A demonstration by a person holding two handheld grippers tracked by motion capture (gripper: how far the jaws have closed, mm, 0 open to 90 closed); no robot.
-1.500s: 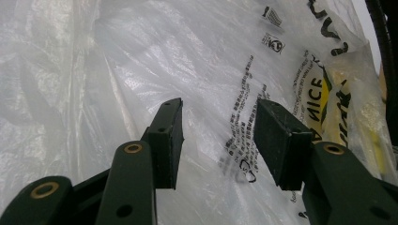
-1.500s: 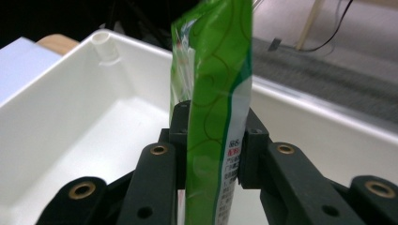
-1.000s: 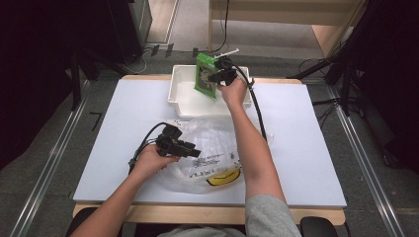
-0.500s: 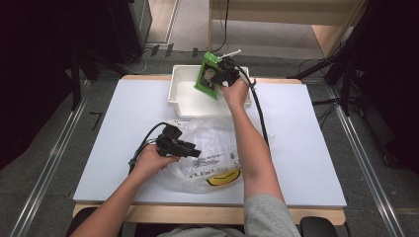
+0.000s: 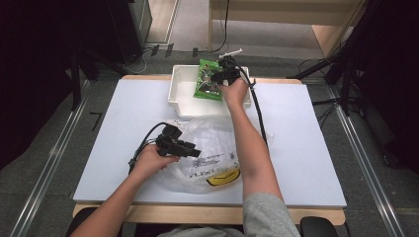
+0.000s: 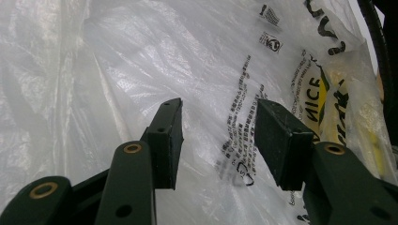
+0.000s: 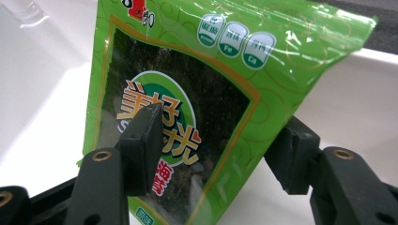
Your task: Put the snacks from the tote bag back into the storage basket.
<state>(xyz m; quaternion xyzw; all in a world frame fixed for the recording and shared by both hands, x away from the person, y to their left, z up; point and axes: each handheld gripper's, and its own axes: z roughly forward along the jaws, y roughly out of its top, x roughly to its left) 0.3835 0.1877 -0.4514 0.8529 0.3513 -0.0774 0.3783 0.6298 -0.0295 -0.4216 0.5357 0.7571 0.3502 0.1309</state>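
Right tool [image 7: 213,145] just opened, green packet [image 7: 197,93] between its jaws over white bin [image 5: 180,94].

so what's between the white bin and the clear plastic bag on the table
Hardly anything: in the high view the white rectangular plastic bin and the crumpled clear plastic bag lie almost edge to edge, and the person's right forearm passes over that narrow strip of white table.

The setting is presenting as a lab-type recording station: a white-topped counter [image 5: 306,148] is standing on a grey floor between metal floor rails [image 5: 365,153], dark stands [image 5: 346,74] and trailing cables [image 5: 148,52] are surrounding it, and black curtaining is closing off both sides.
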